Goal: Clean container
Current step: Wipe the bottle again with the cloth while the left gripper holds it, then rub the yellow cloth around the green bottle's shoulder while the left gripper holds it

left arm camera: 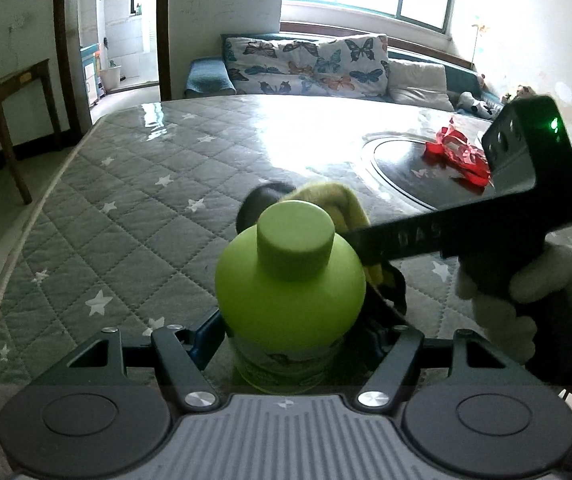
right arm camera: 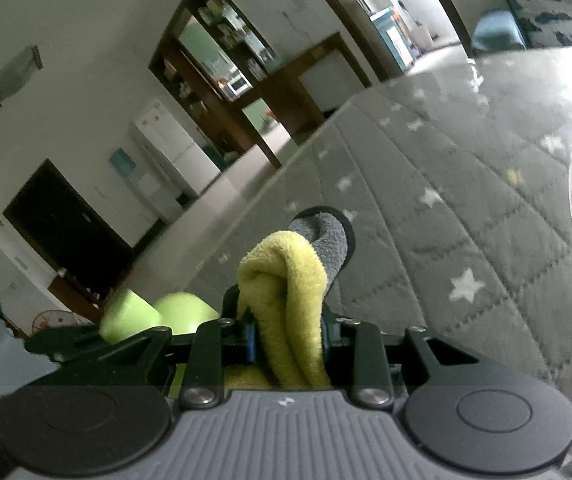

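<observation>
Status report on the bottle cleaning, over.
Left gripper shut on green bottle, upright over the quilted table. Right gripper shut on yellow-grey cloth, beside the bottle's shoulder. Red wrapper lies well clear.

Left wrist view looks level across the worktop, close behind the bottle; right view, tilted, shares both.

bottle upright on the surface, between the left tongs. just right of it, right tongs with a cloth between them. wrapper far right on an inset disc. sofa behind.
</observation>
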`<state>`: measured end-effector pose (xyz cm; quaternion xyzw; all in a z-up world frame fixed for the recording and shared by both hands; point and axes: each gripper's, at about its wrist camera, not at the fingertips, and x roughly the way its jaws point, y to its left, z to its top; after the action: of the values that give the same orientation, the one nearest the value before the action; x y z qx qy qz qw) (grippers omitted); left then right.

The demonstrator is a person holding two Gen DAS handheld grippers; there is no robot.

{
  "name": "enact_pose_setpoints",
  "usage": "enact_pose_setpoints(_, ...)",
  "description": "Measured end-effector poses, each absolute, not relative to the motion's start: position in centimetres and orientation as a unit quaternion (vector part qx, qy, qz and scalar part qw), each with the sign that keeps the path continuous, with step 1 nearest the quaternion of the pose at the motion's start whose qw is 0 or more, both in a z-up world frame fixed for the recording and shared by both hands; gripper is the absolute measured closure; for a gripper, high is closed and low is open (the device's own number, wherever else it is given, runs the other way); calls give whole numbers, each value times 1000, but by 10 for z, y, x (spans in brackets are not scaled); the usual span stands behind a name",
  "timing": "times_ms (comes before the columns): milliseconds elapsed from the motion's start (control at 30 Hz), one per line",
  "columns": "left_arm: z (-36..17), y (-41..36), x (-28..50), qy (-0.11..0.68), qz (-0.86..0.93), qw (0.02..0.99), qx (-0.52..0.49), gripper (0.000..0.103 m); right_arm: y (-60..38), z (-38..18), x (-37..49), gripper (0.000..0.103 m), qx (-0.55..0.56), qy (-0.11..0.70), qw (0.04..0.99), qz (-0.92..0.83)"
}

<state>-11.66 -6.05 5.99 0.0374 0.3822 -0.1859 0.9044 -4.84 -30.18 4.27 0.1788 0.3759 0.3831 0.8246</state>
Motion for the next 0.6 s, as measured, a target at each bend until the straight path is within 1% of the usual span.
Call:
enact_pose_setpoints(167,59,-58,-119,384,-182,905,35,31,-302,32,-50,75,170,391,821,380)
enact_pose_setpoints(500,57,-49,-126,392,-165,905,15,28,-304,36,-80,75,150,388,829,374)
enact_pose_setpoints(600,57,-47,-128,392,-160,906,16,24,-304,37,-89,75,144,387,831,372)
